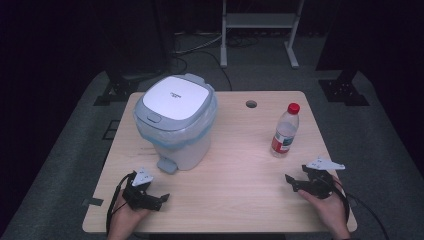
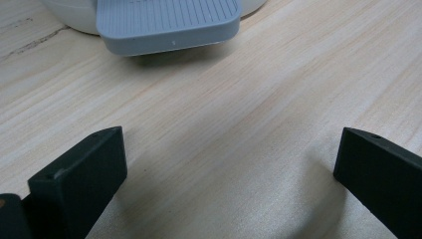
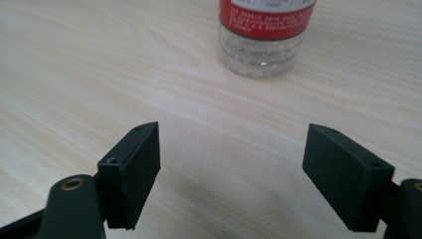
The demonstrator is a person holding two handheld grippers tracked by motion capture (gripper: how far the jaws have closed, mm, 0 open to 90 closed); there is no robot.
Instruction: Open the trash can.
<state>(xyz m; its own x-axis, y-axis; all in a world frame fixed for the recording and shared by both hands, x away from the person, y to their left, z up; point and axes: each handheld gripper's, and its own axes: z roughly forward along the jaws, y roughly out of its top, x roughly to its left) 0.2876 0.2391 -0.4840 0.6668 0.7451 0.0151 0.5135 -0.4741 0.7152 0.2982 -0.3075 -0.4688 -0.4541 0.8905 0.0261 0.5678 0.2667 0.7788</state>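
Resting low on the wooden surface point(image 1: 235, 165): left hand-held gripper point(image 1: 161, 200), jaws spread wide with nothing between them, pointing at the grey foot pedal point(image 2: 166, 25) of the white pedal bin point(image 1: 175, 122), close to it but not touching. Right hand-held gripper point(image 1: 290, 181) likewise parted and empty, aimed at the clear plastic bottle point(image 1: 285, 131) with red cap and label, standing upright just ahead of it at the surface's right side.

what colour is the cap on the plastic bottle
Red. The clear plastic bottle has a red screw cap, best seen in the high view.
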